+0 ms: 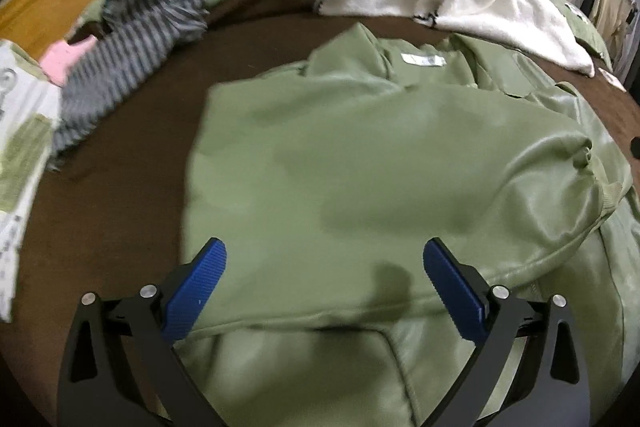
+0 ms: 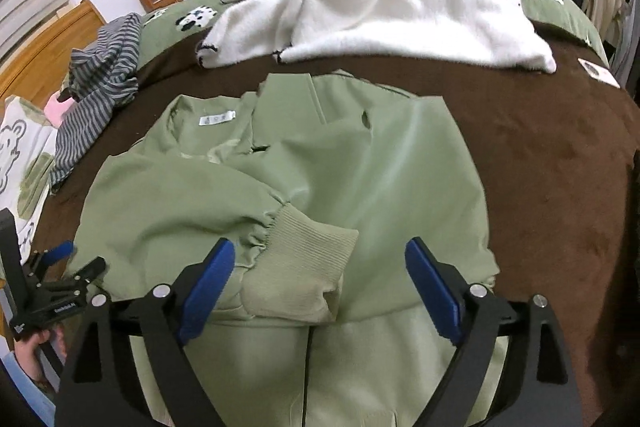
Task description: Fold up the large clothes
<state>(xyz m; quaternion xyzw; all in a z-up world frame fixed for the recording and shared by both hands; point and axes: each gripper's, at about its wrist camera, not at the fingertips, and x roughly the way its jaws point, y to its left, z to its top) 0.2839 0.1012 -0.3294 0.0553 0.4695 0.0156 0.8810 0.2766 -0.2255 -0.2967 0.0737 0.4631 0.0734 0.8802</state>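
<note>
Partly folded, green jacket lies sleeve-over-front on brown blanket.

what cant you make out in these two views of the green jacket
- Green jacket hem: both views, cut off by the bottom edge and gripper frames.
- Label text: too small in the right view, blurred in the left.
- Striped garment: left view, motion blur.

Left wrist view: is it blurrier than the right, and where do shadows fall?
Left wrist view: motion-smeared, worst on the striped garment; soft shadows on the green jacket. Right wrist view: sharper, the ribbed cuff crisp. Both bend strongly at the fisheye edges.
</note>
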